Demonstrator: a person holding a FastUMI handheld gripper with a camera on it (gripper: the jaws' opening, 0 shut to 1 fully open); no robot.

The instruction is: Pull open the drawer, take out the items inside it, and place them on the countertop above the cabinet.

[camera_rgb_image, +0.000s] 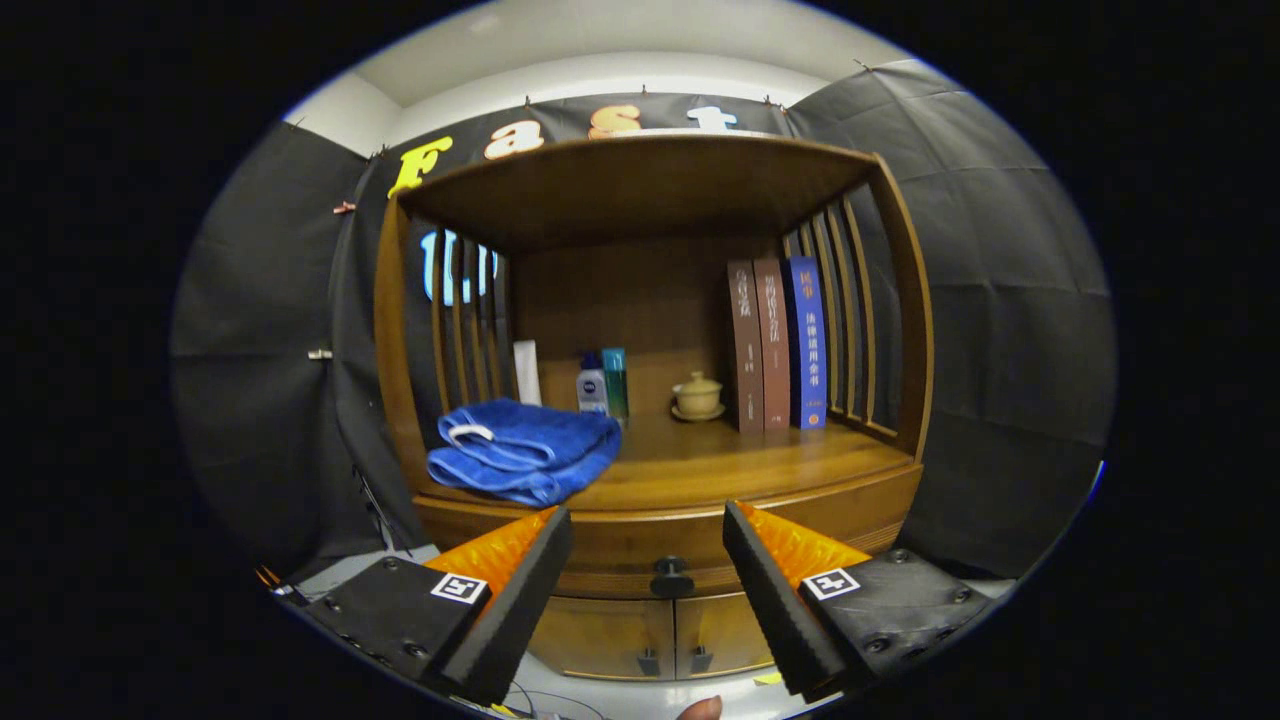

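Note:
A wooden cabinet stands ahead, its drawer (640, 545) closed under the countertop (740, 460). The drawer's dark round knob (672, 577) sits between my fingers and a little beyond their tips. My gripper (648, 525) is open, nothing between its fingers (525, 590), not touching the drawer. The drawer's contents are hidden. A folded blue towel (525, 450) lies on the left front of the countertop.
At the back of the countertop stand a white tube (527, 372), two small bottles (603, 383), a lidded ceramic cup (697, 396) and three upright books (777, 345). Slatted wooden sides and a top shelf enclose the countertop. Two small cabinet doors (650, 635) sit below the drawer.

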